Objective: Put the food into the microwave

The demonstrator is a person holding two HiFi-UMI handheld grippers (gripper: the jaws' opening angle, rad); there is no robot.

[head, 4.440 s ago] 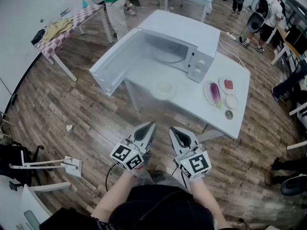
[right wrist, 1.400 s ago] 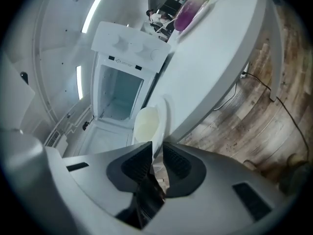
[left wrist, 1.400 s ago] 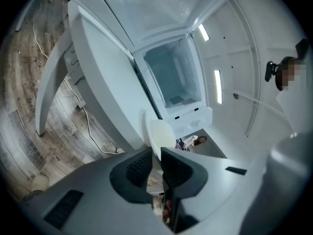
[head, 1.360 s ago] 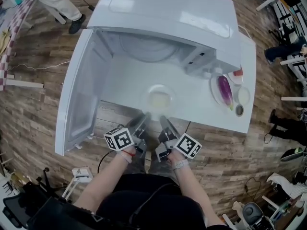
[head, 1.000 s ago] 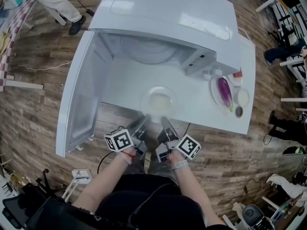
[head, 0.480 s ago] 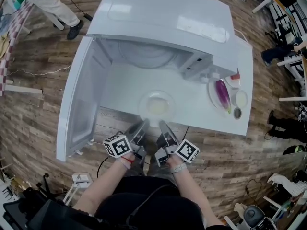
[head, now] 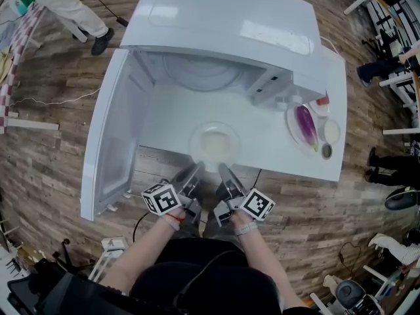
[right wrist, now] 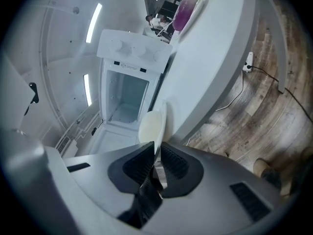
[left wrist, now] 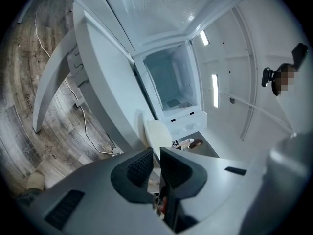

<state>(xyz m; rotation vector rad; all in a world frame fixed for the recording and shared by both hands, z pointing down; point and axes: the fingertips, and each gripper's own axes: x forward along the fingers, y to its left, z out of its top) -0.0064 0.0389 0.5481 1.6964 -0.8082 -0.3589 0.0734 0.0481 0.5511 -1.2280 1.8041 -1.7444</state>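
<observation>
The wood-plank floor (head: 52,169) spreads beneath and to either side of the 2 grippers. Directly ahead of them stands the white rectangular table (head: 275,151), with its near edge just under their tips. Farther ahead on that table sits the white box-shaped microwave (head: 223,25), its empty cavity facing both grippers. Its white microwave door (head: 111,136) is swung wide open, ahead and to the left of the left gripper (head: 195,169).

Between the gripper tips and the cavity, still outside the microwave, is the round pale plate (head: 192,138) with a disc of pale yellowish food (head: 216,143) on it. Whether the plate rests on the table or is raised slightly off it cannot be told.

Ahead and well to the right of the right gripper (head: 224,169) lies an oval white plate (head: 291,125) carrying 1 purple eggplant (head: 306,125). Just beyond it to the right are 3 small dishes: a dish with a red piece (head: 321,101), a white round dish (head: 331,131) and a small dark bowl (head: 327,151).

The left gripper (left wrist: 156,153) has its jaws drawn almost together, and the near rim of the round pale plate (left wrist: 157,133) is pinched in the thin gap between the pads. The right gripper (right wrist: 157,148) is closed the same way on the near rim of that plate (right wrist: 151,126), just beside the left one.
</observation>
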